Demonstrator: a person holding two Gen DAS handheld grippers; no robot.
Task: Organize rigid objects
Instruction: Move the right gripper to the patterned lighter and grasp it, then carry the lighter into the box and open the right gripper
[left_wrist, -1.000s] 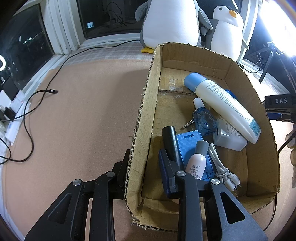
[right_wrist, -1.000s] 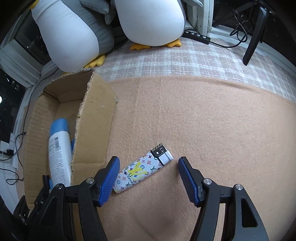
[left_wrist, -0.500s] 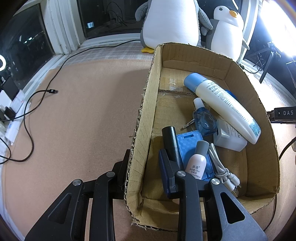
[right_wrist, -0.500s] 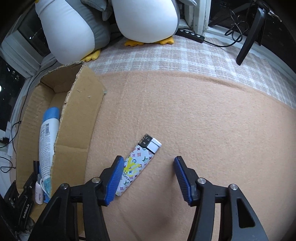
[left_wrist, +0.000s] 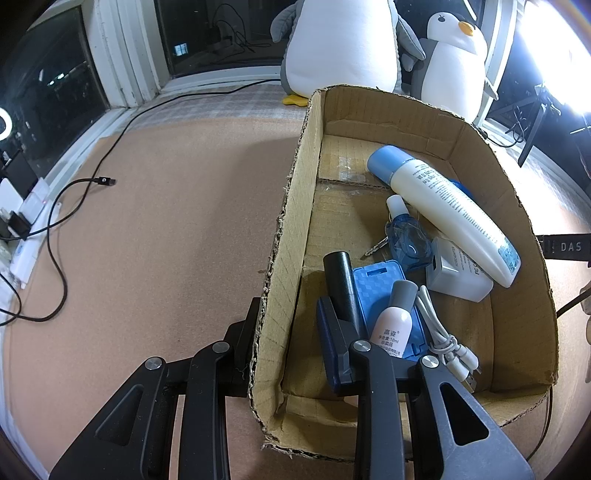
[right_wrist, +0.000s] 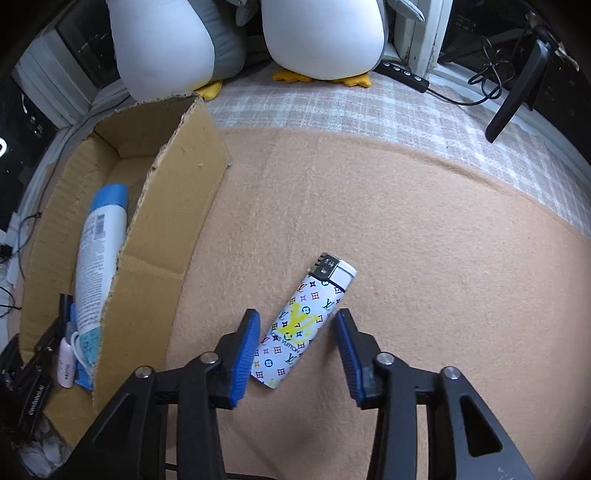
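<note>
Tan felt mat (right_wrist: 406, 206) on a window ledge, checked cloth strip and two plush penguins (right_wrist: 321, 33) at the back. Open brown cardboard box (left_wrist: 517, 229) sits on the mat, already holding the white lotion bottle with blue cap (left_wrist: 447, 210) and other small items.

Change vs a second ago: right gripper (right_wrist: 297, 349) has rolled a bit and squared up on the white monogram-print lighter (right_wrist: 301, 321), which has not shifted on the mat. Jaws are closing with the lighter between them; the left pad looks at or just off its edge, the right pad is apart. No grip yet. Means the pick is mid-step; drop into the box should follow.

Left gripper (left_wrist: 286, 350) unchanged, clamped on the box's left wall, steadying it.

Clearance: the lighter lies near the box's right wall (right_wrist: 159, 258) but apart. Mat to the right and beyond is bare. Box rim is ragged and tall, so I'd lift clear before crossing.
</note>
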